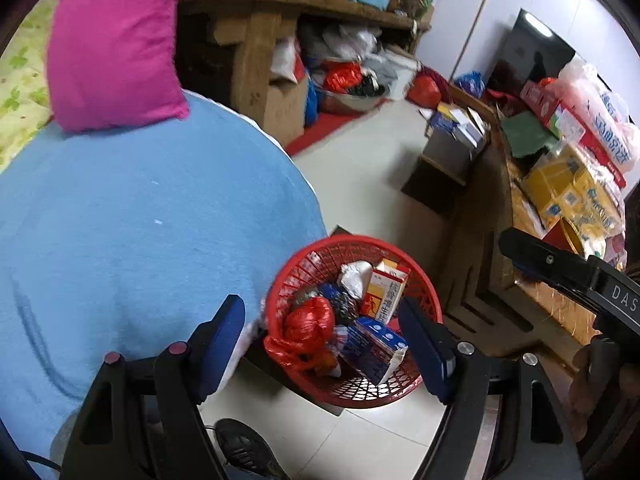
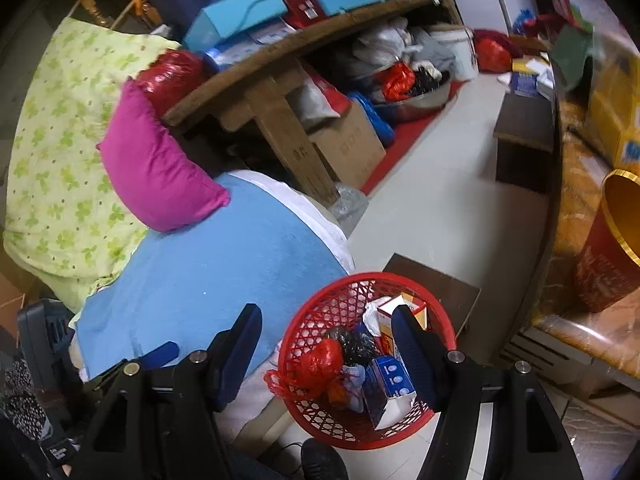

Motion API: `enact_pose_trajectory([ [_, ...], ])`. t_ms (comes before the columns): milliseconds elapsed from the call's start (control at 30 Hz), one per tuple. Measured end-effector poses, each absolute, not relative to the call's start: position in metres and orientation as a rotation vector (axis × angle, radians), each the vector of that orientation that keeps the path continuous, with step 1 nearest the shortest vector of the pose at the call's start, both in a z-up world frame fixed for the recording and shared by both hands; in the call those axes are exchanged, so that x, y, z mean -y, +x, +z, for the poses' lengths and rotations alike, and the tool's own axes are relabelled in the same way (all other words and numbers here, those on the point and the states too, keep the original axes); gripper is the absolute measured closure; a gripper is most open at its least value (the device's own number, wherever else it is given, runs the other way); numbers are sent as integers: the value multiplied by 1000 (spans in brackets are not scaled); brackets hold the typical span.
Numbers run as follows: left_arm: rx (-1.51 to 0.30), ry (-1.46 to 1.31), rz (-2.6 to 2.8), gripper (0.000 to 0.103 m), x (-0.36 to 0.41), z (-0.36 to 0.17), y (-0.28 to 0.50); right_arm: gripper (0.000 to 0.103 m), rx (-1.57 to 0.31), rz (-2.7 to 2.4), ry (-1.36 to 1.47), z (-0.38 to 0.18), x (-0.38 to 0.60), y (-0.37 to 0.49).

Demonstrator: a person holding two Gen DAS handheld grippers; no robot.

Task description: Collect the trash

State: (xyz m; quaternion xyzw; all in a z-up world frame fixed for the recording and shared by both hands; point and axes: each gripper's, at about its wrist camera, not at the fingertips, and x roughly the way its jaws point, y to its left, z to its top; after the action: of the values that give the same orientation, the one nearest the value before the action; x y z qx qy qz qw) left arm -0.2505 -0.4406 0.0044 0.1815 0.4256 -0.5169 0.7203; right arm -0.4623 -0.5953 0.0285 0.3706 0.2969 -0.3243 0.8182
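Trash fills the red basket (image 1: 304,276) below me: red bag (image 1: 310,320), cartons (image 1: 386,292). My left gripper (image 1: 324,344) and right gripper (image 2: 328,348) both gape open, empty.

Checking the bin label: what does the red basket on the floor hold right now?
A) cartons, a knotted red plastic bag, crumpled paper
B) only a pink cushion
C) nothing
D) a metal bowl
A: the red basket holds cartons, a knotted red plastic bag and crumpled paper.

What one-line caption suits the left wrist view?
Open left gripper above a red basket holding cartons and a red bag.
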Motion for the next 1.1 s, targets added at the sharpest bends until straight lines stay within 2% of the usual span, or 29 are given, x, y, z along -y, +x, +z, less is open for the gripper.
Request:
enact_pose_trajectory([
  [400, -778, 301, -1014, 22, 361, 70, -264, 32, -642, -707, 602, 82, 529, -471],
  [467, -764, 299, -993, 22, 352, 74, -272, 29, -641, -708, 582, 86, 522, -474],
  [700, -736, 306, -1000, 22, 337, 83, -294, 26, -657, -728, 555, 90, 511, -484],
  [800, -739, 311, -995, 22, 337, 82, -298, 20, -667, -737, 551, 88, 509, -487],
  [1100, -777, 305, -972, 21, 338, 74, -296, 19, -710, -735, 561, 74, 508, -485],
])
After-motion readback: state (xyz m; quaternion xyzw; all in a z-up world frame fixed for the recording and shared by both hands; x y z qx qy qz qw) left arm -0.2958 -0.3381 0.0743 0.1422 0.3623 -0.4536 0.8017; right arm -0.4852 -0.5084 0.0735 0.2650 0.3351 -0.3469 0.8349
